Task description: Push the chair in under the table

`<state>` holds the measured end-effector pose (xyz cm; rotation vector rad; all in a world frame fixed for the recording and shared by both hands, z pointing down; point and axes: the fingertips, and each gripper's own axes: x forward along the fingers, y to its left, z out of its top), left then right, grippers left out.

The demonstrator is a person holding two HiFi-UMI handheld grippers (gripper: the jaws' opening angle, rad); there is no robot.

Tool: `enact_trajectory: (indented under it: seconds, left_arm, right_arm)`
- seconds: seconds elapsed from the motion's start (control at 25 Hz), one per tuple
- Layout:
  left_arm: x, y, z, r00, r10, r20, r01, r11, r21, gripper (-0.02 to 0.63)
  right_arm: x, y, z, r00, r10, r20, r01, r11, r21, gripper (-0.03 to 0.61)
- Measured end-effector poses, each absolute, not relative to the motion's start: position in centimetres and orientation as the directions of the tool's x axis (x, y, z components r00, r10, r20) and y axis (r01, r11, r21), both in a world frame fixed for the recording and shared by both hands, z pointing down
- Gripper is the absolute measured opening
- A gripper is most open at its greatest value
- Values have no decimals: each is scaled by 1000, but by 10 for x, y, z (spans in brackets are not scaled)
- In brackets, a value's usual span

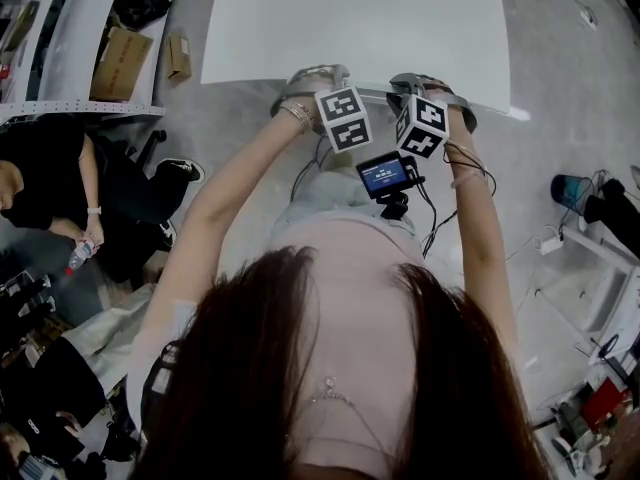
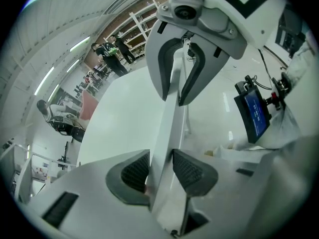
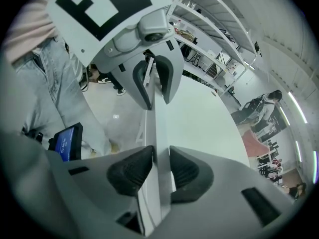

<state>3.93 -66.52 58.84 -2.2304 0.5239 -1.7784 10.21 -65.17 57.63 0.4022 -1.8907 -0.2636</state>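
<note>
The chair shows only as the thin white top edge of its backrest [image 2: 167,118] [image 3: 158,128], which runs right along the near edge of the white table [image 1: 360,18]. My left gripper [image 2: 162,171] has both ribbed pads against that edge. My right gripper [image 3: 160,168] clamps the same edge a little further along. In the head view the left gripper [image 1: 315,76] and right gripper [image 1: 432,86] sit side by side at the table's near edge, with a strip of the backrest [image 1: 375,92] between them. The seat and legs are hidden by the person's body.
White shelving with cardboard boxes [image 1: 120,63] stands at the left, and a person in black [image 1: 50,188] sits beside it. A dark bucket [image 1: 572,190], cables and white frames lie on the floor at the right. A small screen [image 1: 385,176] hangs at the person's chest.
</note>
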Motion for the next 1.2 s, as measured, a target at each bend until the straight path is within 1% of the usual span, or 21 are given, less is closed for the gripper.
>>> enact_trajectory:
  seconds: [0.28,0.44,0.6,0.68,0.92,1.2]
  left_arm:
    - [39,-662,570,216,-456,863,-203,-886,-417,140]
    - [41,-658,552,264,-486,833,-292,-863,-412,127]
    - [41,-651,531,325,-496,805,-428,-836,-343,123]
    - [40,-645,522,344,-506,791,-476,-820,-318,117]
    - [33,-623,513,363,-513,777,-566,-784,-253,103]
    - [29,-591,509,406,-512,757,-665,-734,-139,103]
  right_arm:
    - [112,-648,542,-364,-475,801,-233,879,416,110]
    - [122,-643,529,-382,-511,770,-310,856,414,110]
    - [127,-635,518,-400,-545,736,-378,830,410,110]
    - [130,-629,516,-401,-556,728,-399,822,407,110]
    - [136,-609,511,-404,-569,716,-444,807,390,104]
    - [138,-581,505,-462,-572,678,-527,792,309,97]
